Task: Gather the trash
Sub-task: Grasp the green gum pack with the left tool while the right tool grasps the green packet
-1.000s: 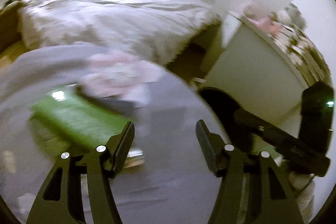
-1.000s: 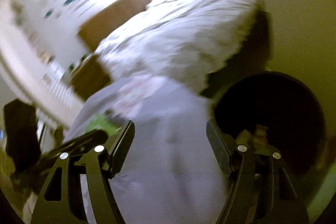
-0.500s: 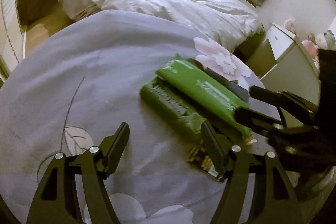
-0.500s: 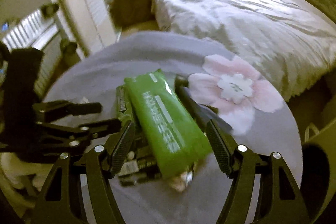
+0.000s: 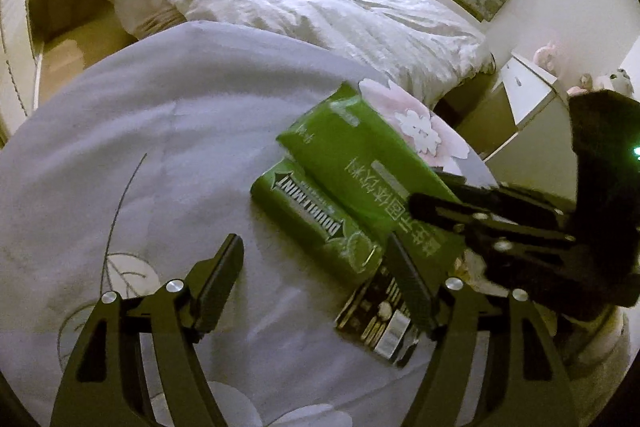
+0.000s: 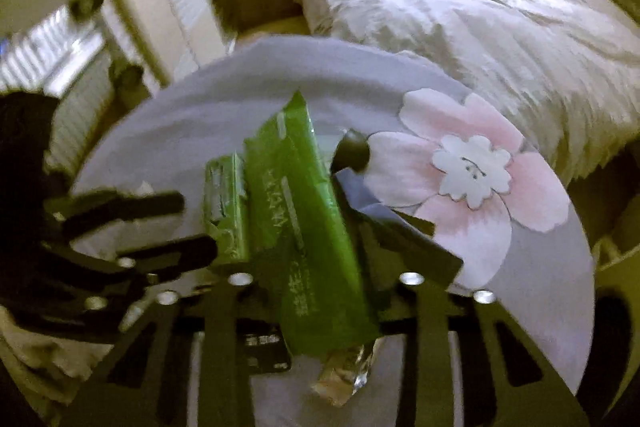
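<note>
While its jaws have just been closing, the right gripper (image 6: 320, 267) clamps a green wrapper (image 6: 308, 219) lying on the grey flowered cloth (image 5: 140, 147). Beside that wrapper lies a Doublemint pack (image 5: 316, 223); the left gripper (image 5: 320, 267), jaws spread, hovers over it.

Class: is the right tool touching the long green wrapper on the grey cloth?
Touching. The right wrist view shows the right tool, its jaws just closed, pinching the long green wrapper on both sides.
</note>
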A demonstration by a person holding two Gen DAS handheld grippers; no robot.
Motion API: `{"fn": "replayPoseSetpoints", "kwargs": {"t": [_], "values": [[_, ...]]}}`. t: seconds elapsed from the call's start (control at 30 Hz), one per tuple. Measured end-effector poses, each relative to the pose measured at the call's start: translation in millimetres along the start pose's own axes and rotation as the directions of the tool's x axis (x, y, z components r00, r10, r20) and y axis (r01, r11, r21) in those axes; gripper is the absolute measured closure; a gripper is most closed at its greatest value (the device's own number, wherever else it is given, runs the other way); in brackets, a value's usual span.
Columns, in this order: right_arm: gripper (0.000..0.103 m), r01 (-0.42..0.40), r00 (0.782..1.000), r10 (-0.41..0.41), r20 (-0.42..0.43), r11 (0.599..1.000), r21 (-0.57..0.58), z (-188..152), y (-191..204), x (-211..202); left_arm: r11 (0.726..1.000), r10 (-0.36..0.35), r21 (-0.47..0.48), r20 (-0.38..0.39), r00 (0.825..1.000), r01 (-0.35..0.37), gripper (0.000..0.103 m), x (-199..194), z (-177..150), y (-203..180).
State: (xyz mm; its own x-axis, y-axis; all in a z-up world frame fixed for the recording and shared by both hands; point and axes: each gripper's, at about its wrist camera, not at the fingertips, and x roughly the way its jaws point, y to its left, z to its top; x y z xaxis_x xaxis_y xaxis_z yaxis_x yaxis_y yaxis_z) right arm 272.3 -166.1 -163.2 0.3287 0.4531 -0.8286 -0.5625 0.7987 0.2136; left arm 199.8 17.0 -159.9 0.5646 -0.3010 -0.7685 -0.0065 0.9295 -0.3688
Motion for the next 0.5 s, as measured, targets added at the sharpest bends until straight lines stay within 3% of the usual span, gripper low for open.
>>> {"fn": "replayPoseSetpoints", "kwargs": {"t": [0.1, 0.17, 0.3, 0.5], "values": [[0.095, -0.032, 0.998, 0.030, 0.053, 0.998, 0.049, -5, -2, -17, 1.000, 0.022, 0.006, -0.001, 1.000, -0.022, 0.031, 6, 5, -8], [0.096, -0.028, 0.996, 0.023, 0.083, 0.997, 0.067, -8, 1, -29, 0.999, 0.049, 0.020, 0.001, 0.999, -0.049, 0.032, 11, 8, -15], [0.096, -0.034, 0.990, 0.020, 0.137, 0.994, 0.101, -17, 7, -51, 0.991, 0.130, 0.042, 0.014, 0.991, -0.130, 0.052, 18, 8, -18], [0.096, -0.065, 0.978, 0.027, 0.207, 0.983, 0.175, -33, 7, -78, 0.993, 0.102, 0.053, 0.012, 0.995, -0.103, 0.068, 8, 1, -7]]}}
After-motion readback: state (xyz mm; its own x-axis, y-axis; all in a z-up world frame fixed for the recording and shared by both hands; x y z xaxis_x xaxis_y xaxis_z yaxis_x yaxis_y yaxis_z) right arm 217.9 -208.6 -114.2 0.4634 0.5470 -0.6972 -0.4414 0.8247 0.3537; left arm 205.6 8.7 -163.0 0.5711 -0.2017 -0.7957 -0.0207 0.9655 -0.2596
